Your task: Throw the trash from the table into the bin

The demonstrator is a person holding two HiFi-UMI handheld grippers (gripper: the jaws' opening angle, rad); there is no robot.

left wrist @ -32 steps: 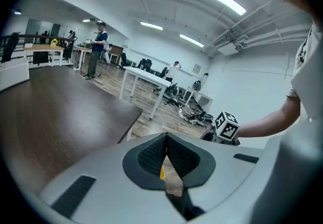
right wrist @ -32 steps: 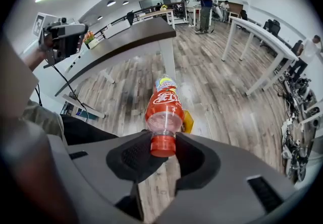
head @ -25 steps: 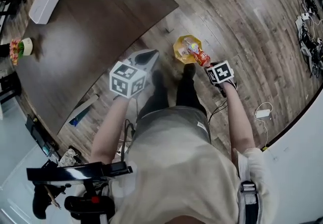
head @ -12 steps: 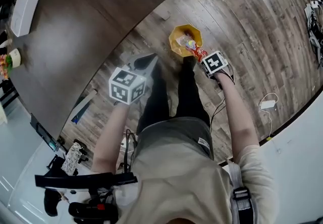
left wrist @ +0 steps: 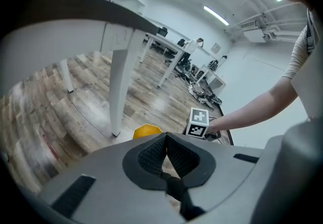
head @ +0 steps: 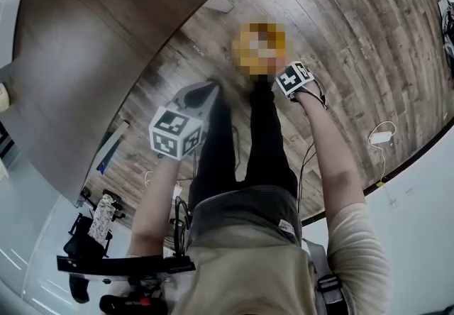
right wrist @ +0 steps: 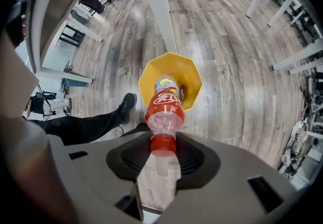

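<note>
Clear plastic bottle (right wrist: 164, 112) with red label hung from the right claw (right wrist: 161, 151), clamped by its red cap, just beyond it the yellow octagonal bin (right wrist: 151, 77); left claw (left wrist: 166, 157) clenched, empty.

bottle (right wrist: 165, 112) hangs above the bin (right wrist: 192, 76), before a table leg (right wrist: 157, 6).

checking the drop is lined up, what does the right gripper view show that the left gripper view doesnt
Only the right gripper view: the right gripper clamped on the red cap of a bottle aimed at the yellow bin, plus the person's shoe. Only the left gripper view: the left gripper shut and empty, and the right gripper's marker cube. Both: the bin and wood floor.
</note>
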